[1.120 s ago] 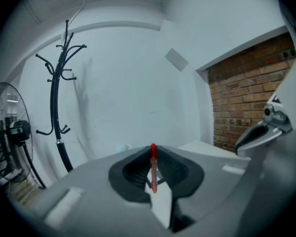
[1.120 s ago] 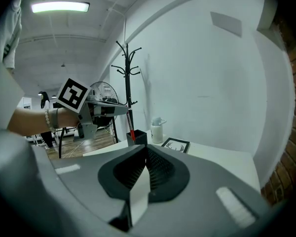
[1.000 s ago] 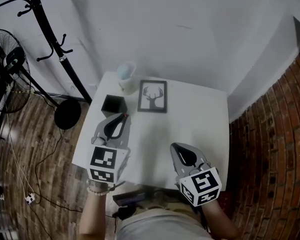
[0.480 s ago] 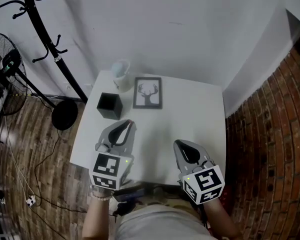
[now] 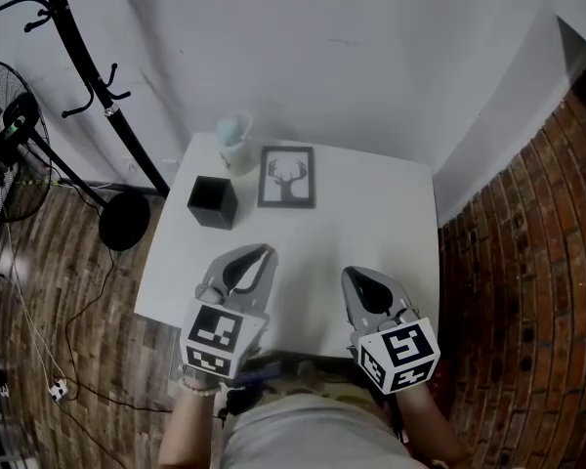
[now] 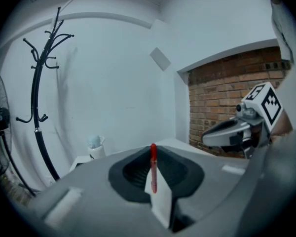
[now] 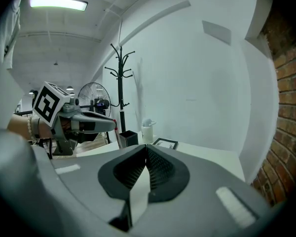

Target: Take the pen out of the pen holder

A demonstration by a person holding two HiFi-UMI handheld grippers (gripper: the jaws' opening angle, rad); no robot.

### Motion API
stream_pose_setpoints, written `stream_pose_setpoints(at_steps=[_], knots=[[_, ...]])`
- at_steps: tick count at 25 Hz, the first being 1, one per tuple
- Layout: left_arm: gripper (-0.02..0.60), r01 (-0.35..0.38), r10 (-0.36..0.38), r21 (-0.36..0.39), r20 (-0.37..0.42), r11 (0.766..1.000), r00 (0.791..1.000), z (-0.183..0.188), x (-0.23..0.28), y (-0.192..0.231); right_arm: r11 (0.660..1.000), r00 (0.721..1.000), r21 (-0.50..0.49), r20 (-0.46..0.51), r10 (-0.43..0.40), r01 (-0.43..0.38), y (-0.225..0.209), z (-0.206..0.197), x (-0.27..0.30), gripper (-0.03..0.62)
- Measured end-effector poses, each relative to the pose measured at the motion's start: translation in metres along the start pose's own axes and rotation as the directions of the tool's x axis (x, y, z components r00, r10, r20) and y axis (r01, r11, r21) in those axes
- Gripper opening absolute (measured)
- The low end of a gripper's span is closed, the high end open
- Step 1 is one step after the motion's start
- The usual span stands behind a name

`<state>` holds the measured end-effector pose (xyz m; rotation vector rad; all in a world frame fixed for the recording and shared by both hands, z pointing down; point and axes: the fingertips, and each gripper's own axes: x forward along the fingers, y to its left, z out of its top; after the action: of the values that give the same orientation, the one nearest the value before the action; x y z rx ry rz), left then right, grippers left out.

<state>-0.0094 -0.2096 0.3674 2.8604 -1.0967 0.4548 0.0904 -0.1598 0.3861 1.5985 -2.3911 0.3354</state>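
A thin red pen (image 6: 153, 168) stands pinched upright between the pads of my left gripper (image 6: 153, 154), which is shut on it. In the head view this left gripper (image 5: 265, 253) hovers over the near left part of the white table (image 5: 391, 213), a hand's width in front of the black cube pen holder (image 5: 213, 201). The holder (image 7: 128, 138) also shows in the right gripper view. My right gripper (image 7: 147, 154) is shut with nothing between its pads. It hangs over the near right part of the table (image 5: 356, 277).
A white cup (image 5: 235, 143) and a framed deer picture (image 5: 287, 177) stand at the table's far edge. A black coat rack (image 5: 88, 66) and a fan (image 5: 8, 125) stand left of the table. A brick wall (image 5: 537, 262) runs along the right.
My left gripper has drawn back from the pen holder toward the near edge and slightly rightward, carrying the red pen. The right gripper has barely moved.
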Motion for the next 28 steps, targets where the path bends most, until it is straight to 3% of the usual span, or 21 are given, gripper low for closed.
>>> stream_pose_setpoints(at_steps=[28], knots=[[0.031, -0.033, 0.033, -0.011, 0.0, 0.999, 0.999, -0.0008, -0.0034, 0.0003, 0.999, 1.0, -0.027, 0.005, 0.026, -0.026, -0.0011, 0.0052, 0.0049, 0.005]])
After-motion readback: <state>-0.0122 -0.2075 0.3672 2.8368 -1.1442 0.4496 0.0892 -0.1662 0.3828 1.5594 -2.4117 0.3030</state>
